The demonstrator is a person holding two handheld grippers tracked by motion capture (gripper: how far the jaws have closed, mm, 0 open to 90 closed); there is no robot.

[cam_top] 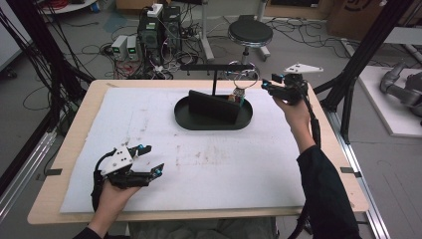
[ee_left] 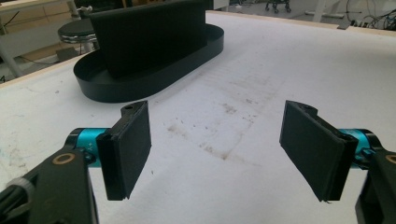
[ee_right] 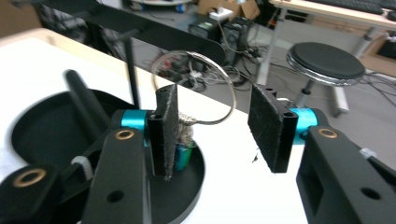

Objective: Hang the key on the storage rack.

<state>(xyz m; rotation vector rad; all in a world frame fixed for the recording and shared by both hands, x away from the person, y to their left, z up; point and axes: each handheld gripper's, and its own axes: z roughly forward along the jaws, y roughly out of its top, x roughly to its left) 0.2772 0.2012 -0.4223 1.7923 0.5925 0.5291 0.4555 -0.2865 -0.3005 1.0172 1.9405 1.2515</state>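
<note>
Jaws: your right gripper point(cam_top: 266, 84) is wide open around the key ring point(ee_right: 196, 88), at the tray's point(cam_top: 184, 119) right end. Your left gripper point(cam_top: 152, 159) is wide open, empty, near the table's point(cam_top: 69, 129) front-left corner.

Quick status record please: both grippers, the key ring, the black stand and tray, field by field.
right gripper: open, raised at the far right end of the tray, jaws either side of the ring
key ring: metal hoop hanging by the stand's crossbar, small charm below it, not clamped
stand: black post with crossbar, upright in the tray
tray: black oval, far centre of the white mat, upright black panel inside
left gripper: open, holding nothing, near left of the mat
mat: white, stained at centre
</note>
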